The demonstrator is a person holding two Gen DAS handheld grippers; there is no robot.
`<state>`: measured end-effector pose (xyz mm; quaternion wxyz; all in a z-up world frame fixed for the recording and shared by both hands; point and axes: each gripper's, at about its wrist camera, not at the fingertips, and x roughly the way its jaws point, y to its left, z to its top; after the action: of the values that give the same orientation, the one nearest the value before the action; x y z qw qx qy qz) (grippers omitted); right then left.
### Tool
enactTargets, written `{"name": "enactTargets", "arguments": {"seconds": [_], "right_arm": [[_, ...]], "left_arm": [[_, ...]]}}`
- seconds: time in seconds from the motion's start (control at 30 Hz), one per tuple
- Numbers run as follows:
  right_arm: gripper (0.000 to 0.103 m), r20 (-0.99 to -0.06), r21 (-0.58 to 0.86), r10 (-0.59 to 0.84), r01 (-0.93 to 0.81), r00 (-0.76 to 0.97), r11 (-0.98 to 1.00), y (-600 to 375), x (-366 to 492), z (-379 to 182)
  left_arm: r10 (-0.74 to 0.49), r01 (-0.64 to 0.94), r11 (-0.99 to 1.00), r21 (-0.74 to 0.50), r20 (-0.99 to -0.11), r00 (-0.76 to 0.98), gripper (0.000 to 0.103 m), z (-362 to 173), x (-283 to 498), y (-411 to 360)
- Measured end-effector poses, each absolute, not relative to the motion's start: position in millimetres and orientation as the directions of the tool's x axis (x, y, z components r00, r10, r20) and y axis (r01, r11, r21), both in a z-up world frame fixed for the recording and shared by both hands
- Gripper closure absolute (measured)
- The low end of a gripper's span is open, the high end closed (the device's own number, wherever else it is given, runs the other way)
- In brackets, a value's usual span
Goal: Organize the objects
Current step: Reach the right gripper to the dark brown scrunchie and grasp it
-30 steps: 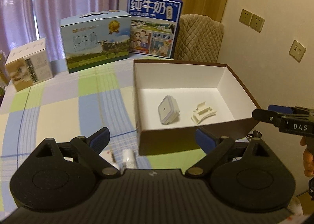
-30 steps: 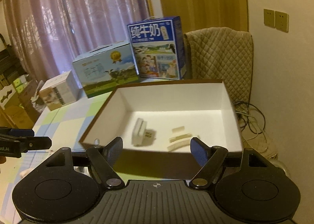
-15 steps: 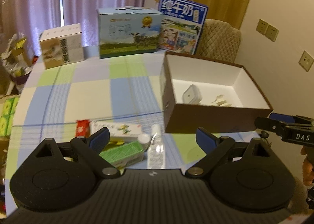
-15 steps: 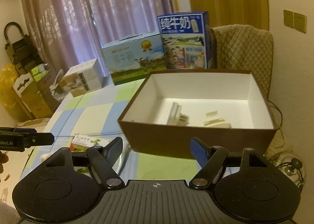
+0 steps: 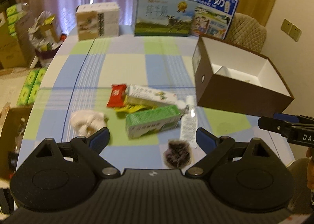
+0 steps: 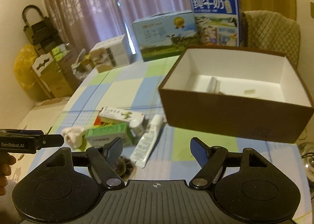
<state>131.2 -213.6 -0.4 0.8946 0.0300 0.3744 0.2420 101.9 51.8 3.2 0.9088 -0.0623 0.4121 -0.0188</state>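
Note:
A brown box with a white inside [image 5: 235, 94] [image 6: 225, 112] stands on the right of the checked table; small white items lie in it. Left of it lies a pile: a green carton [image 5: 153, 121] [image 6: 108, 134], a long white-green carton [image 5: 151, 94] [image 6: 121, 115], a red packet [image 5: 116, 95], a clear bottle [image 5: 189, 120] [image 6: 147, 145], a white cloth [image 5: 87, 121] [image 6: 73, 135] and a dark fuzzy ball [image 5: 177, 153] [image 6: 122, 166]. My left gripper [image 5: 153, 138] is open above the pile's near side. My right gripper [image 6: 157, 149] is open, held off the box's front.
Milk cartons [image 5: 164, 16] [image 5: 214, 14] and a white box [image 5: 98, 20] line the table's far edge. A quilted chair [image 5: 247, 31] stands behind the brown box. Cardboard boxes and clutter [image 6: 51, 72] sit on the floor at the left. Wall sockets [image 5: 290, 29] are at the right.
Both grippers have pulled back and up from the brown box. The pile of loose items has come into full view in front of them. Both stay open.

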Motion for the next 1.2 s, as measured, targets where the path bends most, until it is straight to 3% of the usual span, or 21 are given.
{"name": "enactTargets", "arguments": {"seconds": [0.33, 1.2], "right_arm": [[0.03, -0.687, 0.23, 0.475, -0.455, 0.55, 0.86, -188, 123, -26], [0.03, -0.767, 0.167, 0.508, -0.643, 0.392, 0.748, -100, 142, -96]], "left_arm": [[-0.063, -0.096, 0.983, -0.155, -0.78, 0.622, 0.01, -21, 86, 72], [0.023, -0.177, 0.98, -0.087, -0.841, 0.541, 0.011, -72, 102, 86]]}}
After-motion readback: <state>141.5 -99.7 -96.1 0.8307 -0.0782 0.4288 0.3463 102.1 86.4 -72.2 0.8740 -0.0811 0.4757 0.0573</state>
